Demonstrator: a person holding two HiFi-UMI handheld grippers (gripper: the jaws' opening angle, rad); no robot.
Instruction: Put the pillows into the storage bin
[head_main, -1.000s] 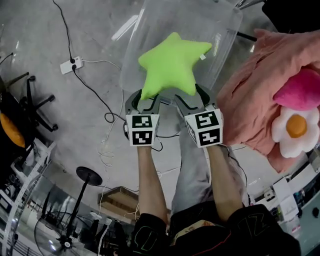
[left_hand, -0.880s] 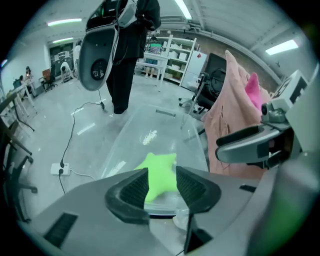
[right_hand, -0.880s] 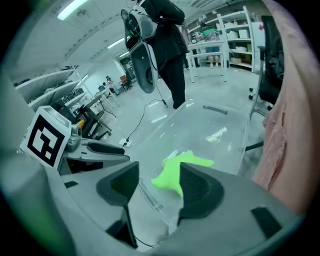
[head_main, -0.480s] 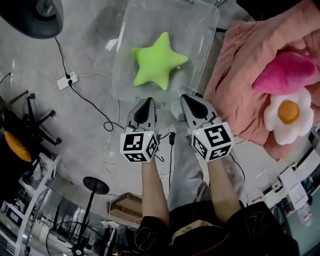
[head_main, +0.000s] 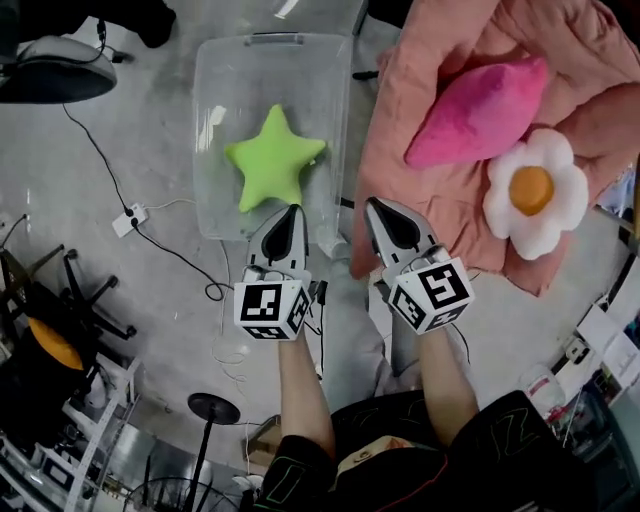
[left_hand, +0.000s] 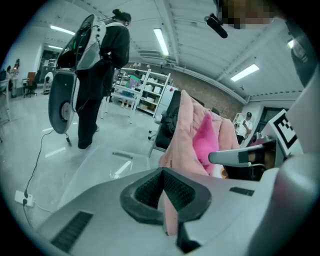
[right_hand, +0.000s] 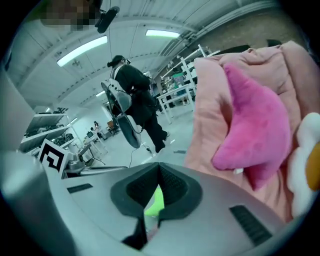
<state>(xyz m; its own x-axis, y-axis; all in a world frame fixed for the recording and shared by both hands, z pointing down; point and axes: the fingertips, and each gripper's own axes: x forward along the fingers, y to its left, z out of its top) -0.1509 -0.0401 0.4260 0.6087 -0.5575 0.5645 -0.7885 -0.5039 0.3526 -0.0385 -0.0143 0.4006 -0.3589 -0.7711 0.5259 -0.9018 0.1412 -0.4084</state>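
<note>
Inside one bin (head_main: 215, 120), one green star pillow (head_main: 272, 170); on one blanket (head_main: 400, 190), two more: pink pillow (head_main: 480, 110), flower pillow (head_main: 535, 190); left gripper (head_main: 290, 215), right gripper (head_main: 378, 208) squeezed closed.

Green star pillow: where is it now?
Head view, upper left: the green star pillow lies inside the clear storage bin, left of the pink blanket.
</note>
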